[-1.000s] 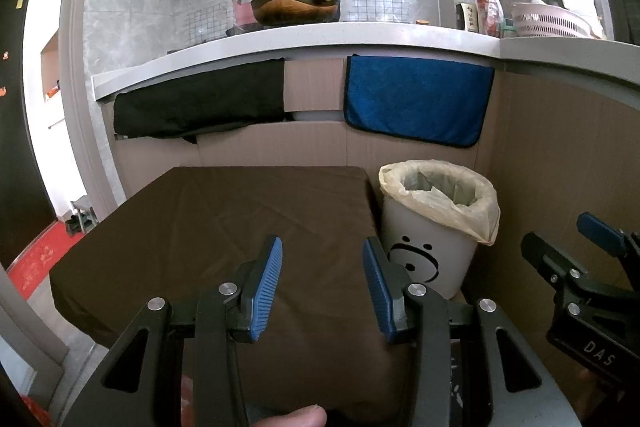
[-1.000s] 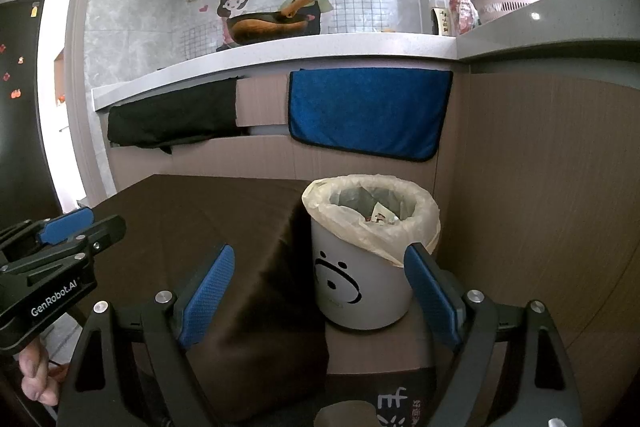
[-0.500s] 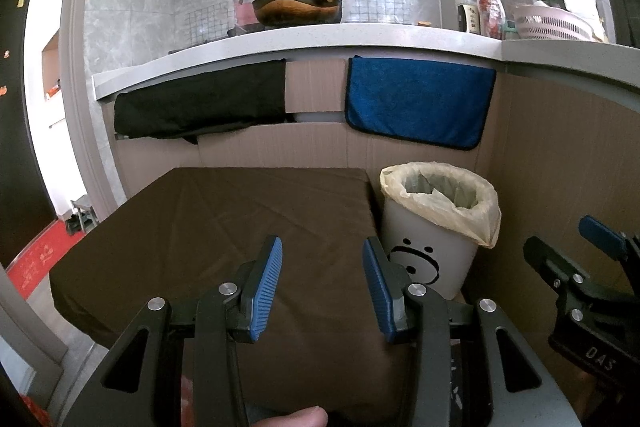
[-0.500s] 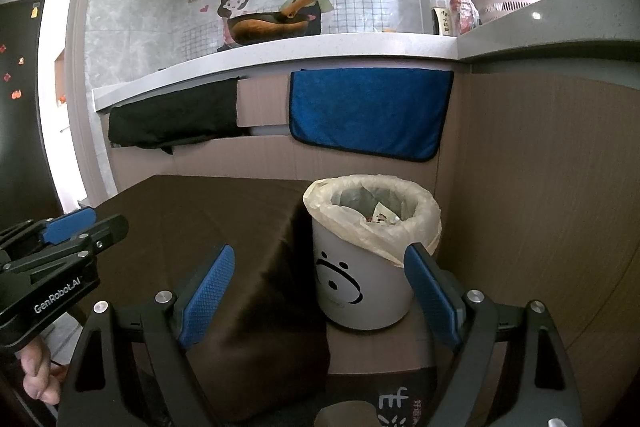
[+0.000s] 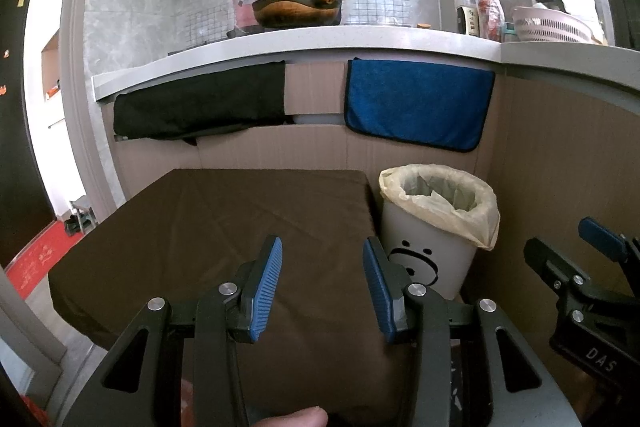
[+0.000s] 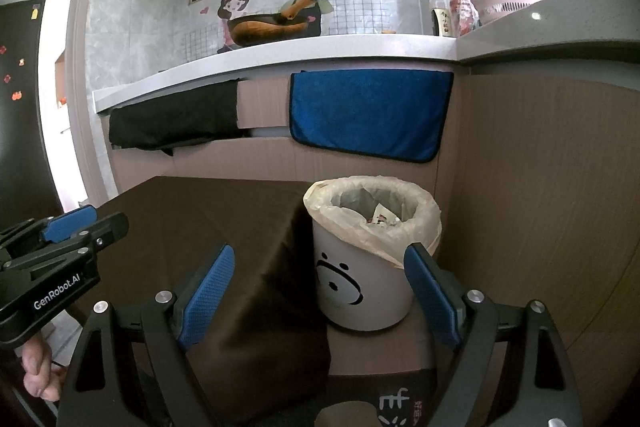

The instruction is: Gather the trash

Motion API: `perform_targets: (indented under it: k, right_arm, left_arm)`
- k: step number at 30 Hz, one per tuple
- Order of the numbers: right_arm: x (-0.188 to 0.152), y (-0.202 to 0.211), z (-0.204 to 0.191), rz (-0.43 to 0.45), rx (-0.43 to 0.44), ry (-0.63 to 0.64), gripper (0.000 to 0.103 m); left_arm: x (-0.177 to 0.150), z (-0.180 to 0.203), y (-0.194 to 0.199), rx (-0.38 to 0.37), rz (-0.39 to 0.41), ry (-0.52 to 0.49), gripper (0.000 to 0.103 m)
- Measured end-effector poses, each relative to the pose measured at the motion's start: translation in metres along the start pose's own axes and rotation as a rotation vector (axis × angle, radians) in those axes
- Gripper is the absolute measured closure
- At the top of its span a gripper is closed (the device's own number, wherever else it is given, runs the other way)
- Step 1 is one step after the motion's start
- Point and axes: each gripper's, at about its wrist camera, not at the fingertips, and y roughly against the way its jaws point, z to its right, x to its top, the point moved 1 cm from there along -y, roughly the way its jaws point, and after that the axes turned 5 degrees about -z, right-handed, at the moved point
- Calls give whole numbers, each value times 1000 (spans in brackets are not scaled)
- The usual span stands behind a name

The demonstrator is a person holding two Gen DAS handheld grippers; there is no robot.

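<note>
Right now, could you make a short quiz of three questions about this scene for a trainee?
1. True or false: the left tongs hold a piece of trash.
2. What lines the white bin?
A) a pale plastic bag
B) a blue towel
C) nothing
3. Fill in: the blue towel hangs below the ____.

Key:
1. False, both the left tongs and the right tongs are open and empty.
2. A.
3. Countertop.

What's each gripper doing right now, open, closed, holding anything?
Left gripper: open, holding nothing, above the brown cloth.
Right gripper: open wide, holding nothing, facing the white bin.
</note>
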Motion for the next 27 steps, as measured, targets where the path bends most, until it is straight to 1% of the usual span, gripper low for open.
perform_targets:
  k: [6, 27]
  right_arm:
    - [0, 0, -1, -1, -1, -2, 18]
    - [1, -1, 3, 3, -4, 0, 18]
  left_arm:
    - [1, 7, 0, -1, -6, -2, 60]
    - [3, 14, -1, 5, -10, 11, 60]
